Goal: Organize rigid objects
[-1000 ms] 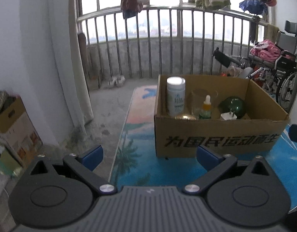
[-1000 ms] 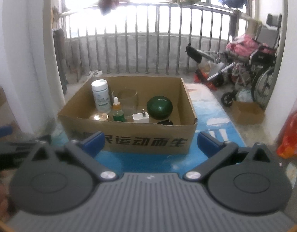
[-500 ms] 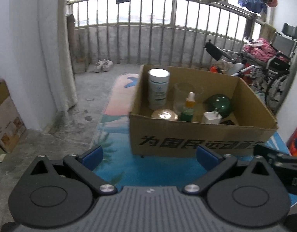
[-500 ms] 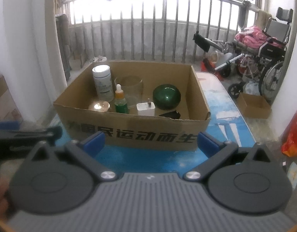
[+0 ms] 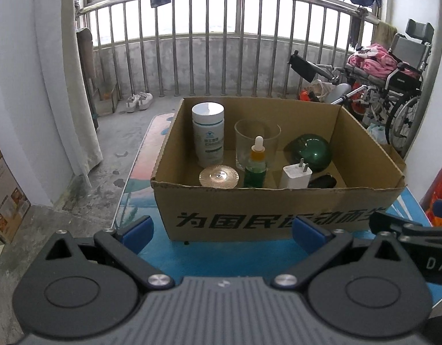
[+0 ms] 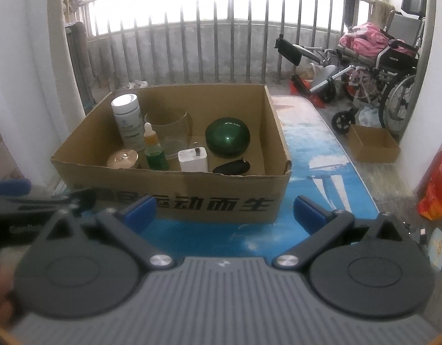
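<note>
Balcony railing and a wheelchair back a blue mat on which an open box sits. Inside stand a white bottle, glass, dropper, charger, green ball, gold disc and a dark item. Left gripper and right gripper both gape empty before the box. Only the right view shows a small empty carton; only the left shows shoes.

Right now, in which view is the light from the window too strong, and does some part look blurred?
Right wrist view: glare from the balcony window washes out the top, and the left gripper at the left edge looks blurred. Left wrist view: exposure is even, the cardboard box is sharp, and the railing bows from fisheye distortion.
</note>
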The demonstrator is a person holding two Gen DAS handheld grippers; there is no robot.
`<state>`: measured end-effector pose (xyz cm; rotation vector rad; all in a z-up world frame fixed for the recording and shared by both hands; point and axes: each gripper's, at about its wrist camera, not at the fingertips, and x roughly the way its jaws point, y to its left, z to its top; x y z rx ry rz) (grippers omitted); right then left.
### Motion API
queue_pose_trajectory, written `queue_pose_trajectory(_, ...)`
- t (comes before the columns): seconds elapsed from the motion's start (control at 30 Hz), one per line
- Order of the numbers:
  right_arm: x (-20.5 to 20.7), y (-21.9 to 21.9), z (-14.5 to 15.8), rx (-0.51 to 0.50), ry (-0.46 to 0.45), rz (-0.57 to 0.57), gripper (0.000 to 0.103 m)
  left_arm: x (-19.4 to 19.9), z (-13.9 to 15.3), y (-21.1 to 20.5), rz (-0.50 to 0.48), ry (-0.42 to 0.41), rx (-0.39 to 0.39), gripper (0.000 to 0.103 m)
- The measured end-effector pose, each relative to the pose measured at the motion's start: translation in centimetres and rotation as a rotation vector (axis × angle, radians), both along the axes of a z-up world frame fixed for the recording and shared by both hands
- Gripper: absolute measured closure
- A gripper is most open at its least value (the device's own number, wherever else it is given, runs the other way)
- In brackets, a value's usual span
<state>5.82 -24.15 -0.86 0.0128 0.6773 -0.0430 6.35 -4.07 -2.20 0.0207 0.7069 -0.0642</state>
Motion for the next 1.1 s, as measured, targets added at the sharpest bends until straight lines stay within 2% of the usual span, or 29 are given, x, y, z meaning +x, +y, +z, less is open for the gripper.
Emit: queue_pose_trajectory(1.1, 0.61, -0.48, 0.21, 0.005, 0.002, 0.000, 0.001, 0.55, 0.55, 0.00, -0.001, -0.006, 0.002, 0.000)
